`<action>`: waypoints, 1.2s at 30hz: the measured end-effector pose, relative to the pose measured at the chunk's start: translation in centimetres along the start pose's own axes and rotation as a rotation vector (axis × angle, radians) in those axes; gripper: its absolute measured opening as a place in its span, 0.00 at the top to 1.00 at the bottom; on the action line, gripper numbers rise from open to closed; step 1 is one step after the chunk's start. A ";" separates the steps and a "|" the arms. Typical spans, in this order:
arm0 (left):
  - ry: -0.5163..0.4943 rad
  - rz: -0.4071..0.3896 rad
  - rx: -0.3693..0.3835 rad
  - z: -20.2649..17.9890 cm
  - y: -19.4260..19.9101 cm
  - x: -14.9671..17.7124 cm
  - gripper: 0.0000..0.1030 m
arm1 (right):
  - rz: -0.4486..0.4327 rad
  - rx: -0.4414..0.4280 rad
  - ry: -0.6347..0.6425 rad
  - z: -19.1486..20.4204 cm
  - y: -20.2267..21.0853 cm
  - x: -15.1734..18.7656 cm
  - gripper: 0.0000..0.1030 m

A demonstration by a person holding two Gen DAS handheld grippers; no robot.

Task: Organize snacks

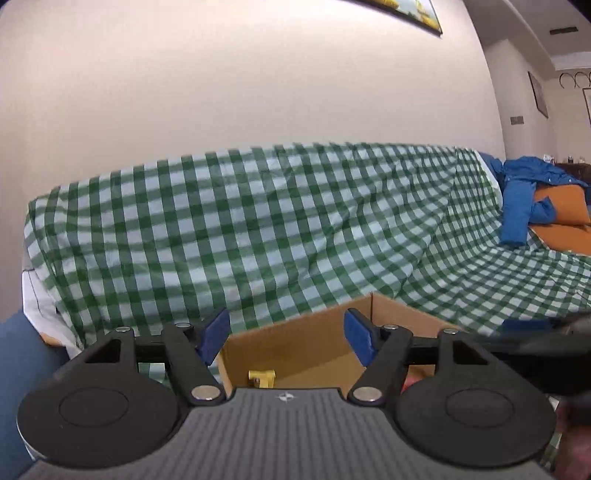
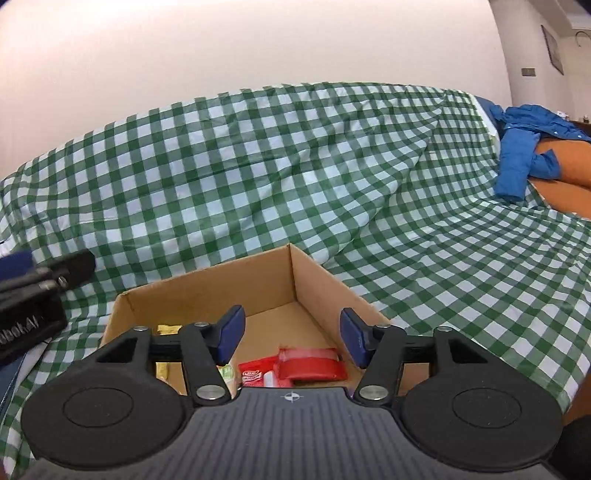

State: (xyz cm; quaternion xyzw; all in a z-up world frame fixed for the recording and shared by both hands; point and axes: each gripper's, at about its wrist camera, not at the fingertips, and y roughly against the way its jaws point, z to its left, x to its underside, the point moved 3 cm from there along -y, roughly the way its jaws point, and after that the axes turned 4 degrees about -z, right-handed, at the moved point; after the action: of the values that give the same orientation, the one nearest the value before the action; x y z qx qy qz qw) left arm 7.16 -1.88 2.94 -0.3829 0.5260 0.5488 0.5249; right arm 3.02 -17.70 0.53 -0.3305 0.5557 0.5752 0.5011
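Note:
An open cardboard box (image 2: 258, 284) sits on the green checked cloth. In the right wrist view it holds red snack packets (image 2: 314, 365), a pale green-and-white packet (image 2: 227, 373) and yellow packets (image 2: 168, 330) along its left wall. My right gripper (image 2: 291, 338) hangs open and empty over the box. In the left wrist view the same box (image 1: 295, 343) shows a yellow packet (image 1: 262, 377) inside. My left gripper (image 1: 286, 336) is open and empty above the box's left side. The left gripper also shows at the left edge of the right wrist view (image 2: 40, 291).
A green checked cloth (image 2: 295, 166) covers the sofa seat and back. A blue jacket (image 2: 524, 147) lies on an orange cushion (image 2: 565, 166) at the far right. A framed picture (image 1: 406, 13) hangs on the wall above.

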 end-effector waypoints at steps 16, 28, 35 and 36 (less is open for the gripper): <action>0.096 0.308 -0.081 0.9 5.4 0.4 0.01 | 0.113 -0.091 0.111 -4.9 5.1 -0.2 0.01; 0.175 0.569 -0.085 -3.5 5.7 7.2 0.00 | 0.240 -0.082 0.122 -6.5 4.3 1.5 0.01; 0.193 0.568 -0.083 -3.0 4.9 7.8 0.00 | 0.247 -0.109 0.184 -5.6 3.8 2.1 0.01; 0.188 0.561 -0.078 -3.3 4.9 7.8 0.00 | 0.248 -0.109 0.193 -5.5 3.7 2.2 0.01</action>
State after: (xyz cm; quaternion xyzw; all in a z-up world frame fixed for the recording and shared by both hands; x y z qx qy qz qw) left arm 0.69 -3.23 -4.24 -0.2916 0.6361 0.6545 0.2864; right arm -2.08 -22.12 -1.30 -0.3399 0.6057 0.6275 0.3519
